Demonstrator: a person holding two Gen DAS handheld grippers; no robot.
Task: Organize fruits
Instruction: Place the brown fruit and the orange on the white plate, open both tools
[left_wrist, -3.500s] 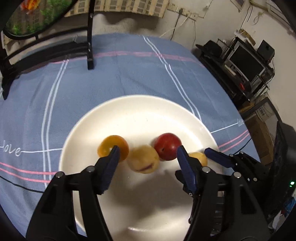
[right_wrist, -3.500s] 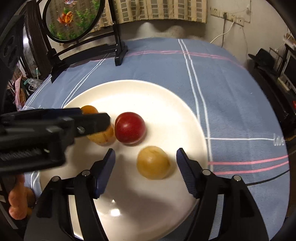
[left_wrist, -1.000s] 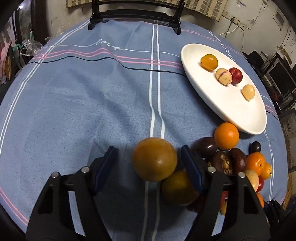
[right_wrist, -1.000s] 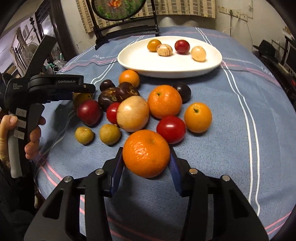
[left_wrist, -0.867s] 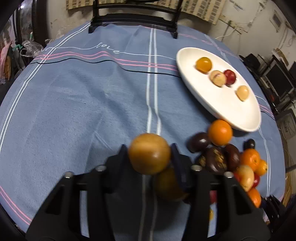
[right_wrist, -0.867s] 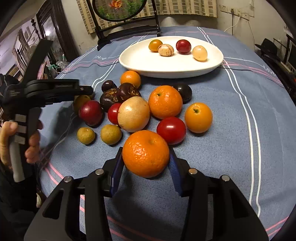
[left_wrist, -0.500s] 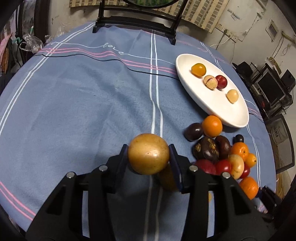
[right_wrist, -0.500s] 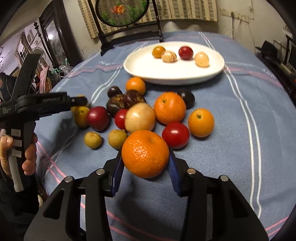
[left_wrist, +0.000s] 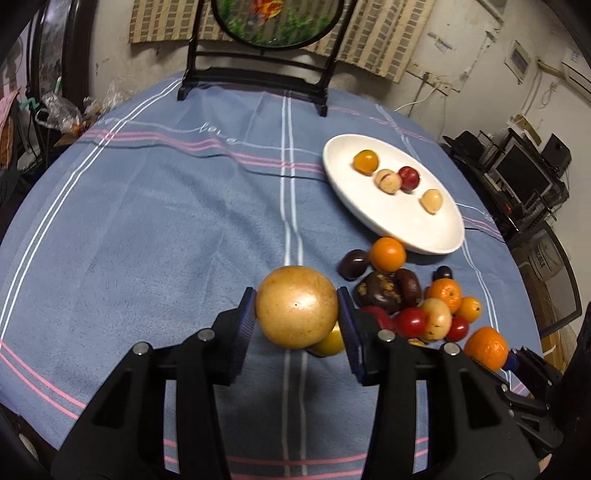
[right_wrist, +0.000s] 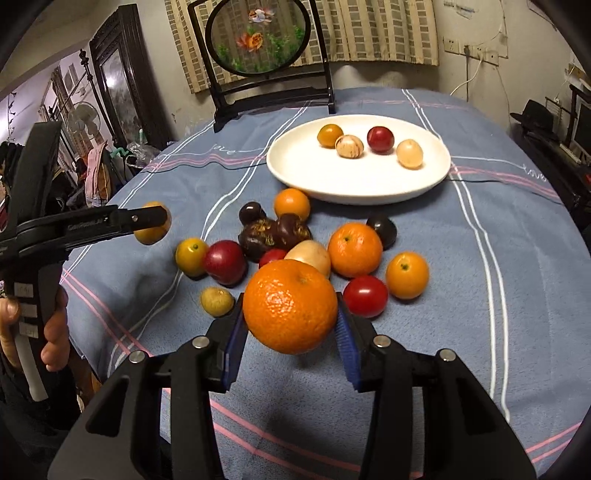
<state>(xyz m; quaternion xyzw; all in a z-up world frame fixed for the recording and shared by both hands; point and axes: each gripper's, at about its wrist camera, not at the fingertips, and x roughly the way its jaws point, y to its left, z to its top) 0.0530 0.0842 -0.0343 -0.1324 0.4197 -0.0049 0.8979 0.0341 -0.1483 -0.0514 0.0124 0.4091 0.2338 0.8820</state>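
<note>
A lived-in home: a round counter (right_wrist: 498, 258) under a blue striped cloth, a goldfish screen (right_wrist: 258, 37) on a dark stand, woven curtains (right_wrist: 388, 29), wall sockets (right_wrist: 469, 48), and computer monitors (left_wrist: 521, 173) crowded alongside.

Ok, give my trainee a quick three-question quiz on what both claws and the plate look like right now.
1. True or false: the left claw is shut on a yellow-brown fruit.
2. How many fruits lie on the white plate?
3. The right claw holds: A) a red fruit, B) a large orange, C) nothing.

Key: 1 true; 2 four; 3 B.
</note>
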